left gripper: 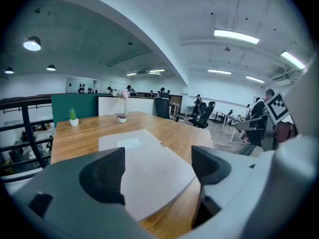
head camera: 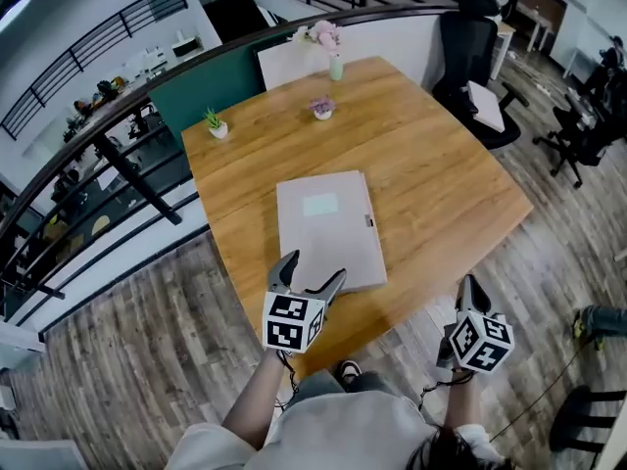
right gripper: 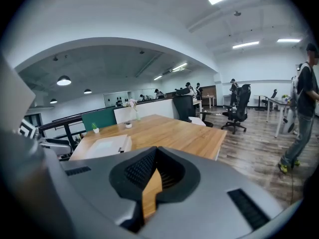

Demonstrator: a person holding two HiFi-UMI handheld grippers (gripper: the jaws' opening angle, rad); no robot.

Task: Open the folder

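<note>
Wood-plank flooring (head camera: pixel 147 360) surrounds one wooden tabletop (head camera: pixel 441 184) on its near, left and right sides. A black railing (head camera: pixel 118 164) runs along the 9 o'clock side, well apart from the left edge, with open floor between them.

Item count on the tabletop:
- One small green plant (head camera: pixel 217 123) in a white pot, near the far-left corner, at 11 o'clock from the folder.
- One folder (head camera: pixel 328 228), grey, closed and lying flat at the tabletop's centre. A pale label is on its cover and a small clasp (head camera: pixel 370 222) is on its right edge. Bare wood is clear on all four sides of it.
- One small flower pot (head camera: pixel 322 109) at 12 o'clock from the folder.
- One vase (head camera: pixel 333 52) of pink flowers, further out at 12 o'clock, at the far edge.

Two tools are present. The left tool (head camera: pixel 313 270) is at the folder's 6 o'clock edge, jaws spread wide, holding nothing; the folder's near corner shows between them in the left gripper view (left gripper: pixel 157 171). The right tool (head camera: pixel 471 290) is at 4 o'clock from the folder, beyond the near-right tabletop edge and over the floor. Its jaws are pressed together and empty (right gripper: pixel 155 168).

One black office chair (head camera: pixel 470 57) stands just beside the far-right edge, at 2 o'clock.
</note>
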